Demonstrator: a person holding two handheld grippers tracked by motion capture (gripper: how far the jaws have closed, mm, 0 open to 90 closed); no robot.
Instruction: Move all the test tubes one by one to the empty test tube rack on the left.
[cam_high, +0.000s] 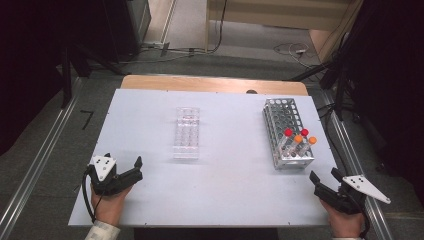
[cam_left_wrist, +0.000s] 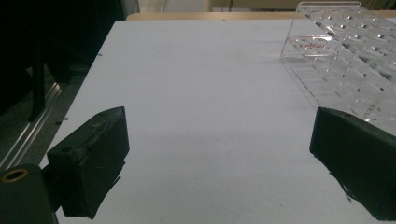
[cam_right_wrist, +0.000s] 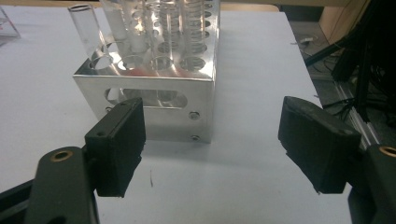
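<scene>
Metal tube rack (cam_high: 288, 132) stands upright at the desk's right side, four capped tubes (cam_high: 298, 140) in its near end. Clear acrylic rack (cam_high: 187, 132) lies mid-desk, empty.

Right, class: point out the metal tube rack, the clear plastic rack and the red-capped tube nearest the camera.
metal tube rack (cam_high: 280, 112), high view, on its far top plate.
clear plastic rack (cam_high: 186, 131), high view, on the middle of its top.
red-capped tube (cam_high: 288, 132), high view, on its red cap.
</scene>
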